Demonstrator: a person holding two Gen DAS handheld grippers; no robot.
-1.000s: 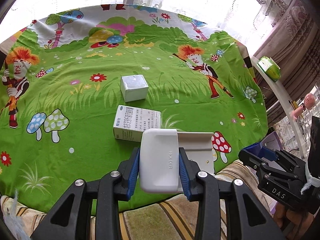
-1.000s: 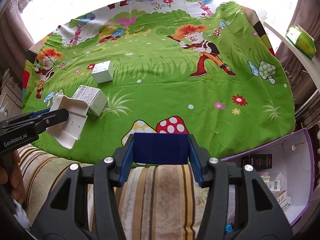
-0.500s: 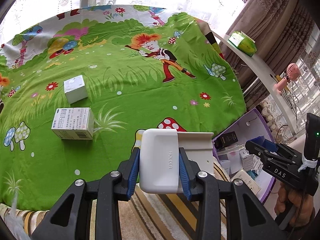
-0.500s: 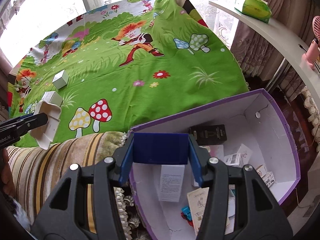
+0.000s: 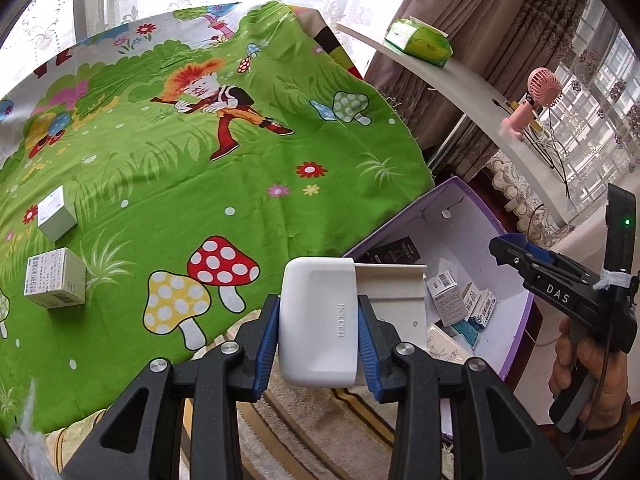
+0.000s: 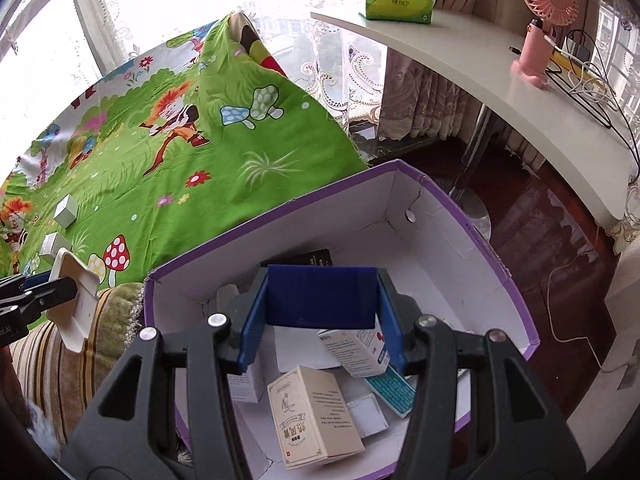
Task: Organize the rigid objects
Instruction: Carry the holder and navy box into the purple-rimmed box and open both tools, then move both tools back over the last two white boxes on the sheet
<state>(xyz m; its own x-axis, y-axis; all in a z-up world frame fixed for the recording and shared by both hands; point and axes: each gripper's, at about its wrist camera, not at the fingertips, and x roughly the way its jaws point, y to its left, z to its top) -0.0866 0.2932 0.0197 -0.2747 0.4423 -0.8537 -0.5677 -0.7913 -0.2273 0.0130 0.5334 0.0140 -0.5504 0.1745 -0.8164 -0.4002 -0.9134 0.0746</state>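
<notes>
White holder [image 5: 318, 330] is clamped between our left gripper [image 5: 319, 340] pads, low at six o'clock. A second ago the cloth filled both views; now the purple box [image 6: 472, 228] sits beneath our right gripper [image 6: 322, 320], pinching a blue block [image 6: 322, 300]. Drop-off looks near.

- Cloth [image 5: 248, 184]: bright green w/ cartoon kids, flowers, red + yellow spotty mushrooms.
- Holder [image 5: 318, 320]: white, grey letters.
- Left gripper [image 5: 318, 322]: black, blue pads.
- Right gripper [image 6: 322, 316]: black, blue pads; holds a dark blue block [image 6: 322, 296].
- Big box [image 6: 480, 240]: purple outside, white inside.
- Fan [image 6: 546, 12]: pink.
- Tissue pack [image 6: 396, 0]: green.
</notes>
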